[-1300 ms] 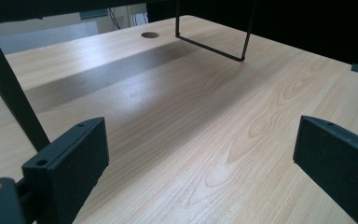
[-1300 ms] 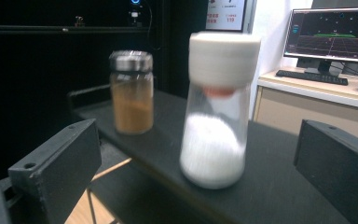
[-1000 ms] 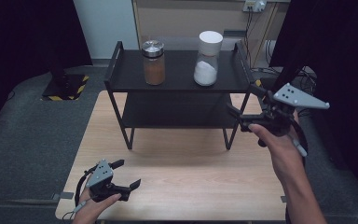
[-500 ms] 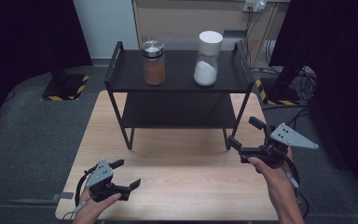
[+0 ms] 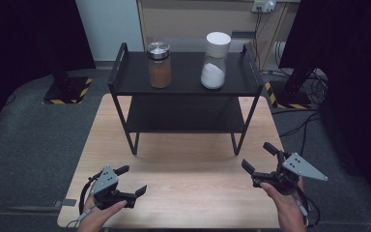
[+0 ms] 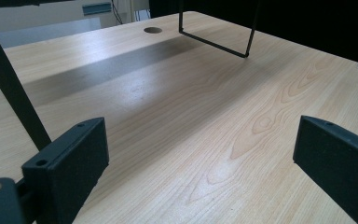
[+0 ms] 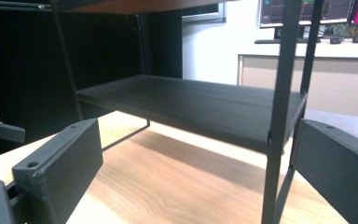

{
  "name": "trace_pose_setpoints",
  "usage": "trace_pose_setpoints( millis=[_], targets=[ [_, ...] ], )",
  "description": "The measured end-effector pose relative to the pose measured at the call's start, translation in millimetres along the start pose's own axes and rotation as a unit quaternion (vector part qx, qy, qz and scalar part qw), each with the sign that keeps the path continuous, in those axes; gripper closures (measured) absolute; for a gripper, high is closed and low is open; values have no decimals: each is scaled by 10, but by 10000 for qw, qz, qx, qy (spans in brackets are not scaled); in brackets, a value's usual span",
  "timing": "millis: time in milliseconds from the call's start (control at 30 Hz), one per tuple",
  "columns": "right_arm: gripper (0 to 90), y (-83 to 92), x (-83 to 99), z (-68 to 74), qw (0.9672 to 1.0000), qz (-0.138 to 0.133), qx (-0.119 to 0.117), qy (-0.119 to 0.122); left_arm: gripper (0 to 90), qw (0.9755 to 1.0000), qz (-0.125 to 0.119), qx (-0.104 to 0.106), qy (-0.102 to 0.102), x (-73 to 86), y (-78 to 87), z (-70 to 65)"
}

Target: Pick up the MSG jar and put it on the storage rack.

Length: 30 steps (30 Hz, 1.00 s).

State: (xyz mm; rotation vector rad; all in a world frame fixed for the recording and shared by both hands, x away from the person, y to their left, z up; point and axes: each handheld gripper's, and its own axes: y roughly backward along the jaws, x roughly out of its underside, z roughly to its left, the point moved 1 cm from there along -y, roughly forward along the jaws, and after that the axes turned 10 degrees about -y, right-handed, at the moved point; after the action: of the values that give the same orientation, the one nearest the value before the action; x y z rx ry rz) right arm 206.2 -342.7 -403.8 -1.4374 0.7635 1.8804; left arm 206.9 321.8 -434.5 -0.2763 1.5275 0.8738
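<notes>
Left gripper [image 5: 131, 180], held in the left hand [image 5: 96, 212] low over the near left of the surface, jaws spread wide and empty, pointing right and slightly forward. Right gripper [image 5: 260, 157], held in the right hand [image 5: 282, 198] at the near right, jaws likewise wide apart and empty, pointing forward-left. Both forearms enter from below.

You're working in a lab-style recording room: black curtains [image 5: 24, 38] hang on both sides, cables [image 5: 299, 121] trail over grey carpet [image 5: 29, 145], hazard-striped stand bases [image 5: 66, 91] sit on the floor, and monitors [image 7: 307, 11] glow behind the bare wooden surface [image 5: 183, 164].
</notes>
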Motion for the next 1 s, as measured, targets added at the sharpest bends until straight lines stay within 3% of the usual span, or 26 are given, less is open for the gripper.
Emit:
trace_pose_setpoints(
  millis=[367, 433, 533, 600, 1000],
  targets=[
    [23, 221, 457, -65, 9995, 95, 239, -202, 20, 10000, 0, -66, 51, 32, -48, -48],
    [23, 223, 464, -68, 9992, 251, 269, -122, 20, 10000, -20, -65, 52, 39, -64, -60],
    [27, 258, 502, -55, 9994, 235, 259, -78, 20, 10000, 39, -45, -72, 45, -89, -78],
    [30, 270, 530, -53, 9992, 277, 276, -46, 20, 10000, 7, -33, -34, 64, -93, -81],
    [32, 294, 645, -42, 9987, 343, 336, -190, 19, 10000, 61, -51, -14, 98, -83, -71]
  ],
)
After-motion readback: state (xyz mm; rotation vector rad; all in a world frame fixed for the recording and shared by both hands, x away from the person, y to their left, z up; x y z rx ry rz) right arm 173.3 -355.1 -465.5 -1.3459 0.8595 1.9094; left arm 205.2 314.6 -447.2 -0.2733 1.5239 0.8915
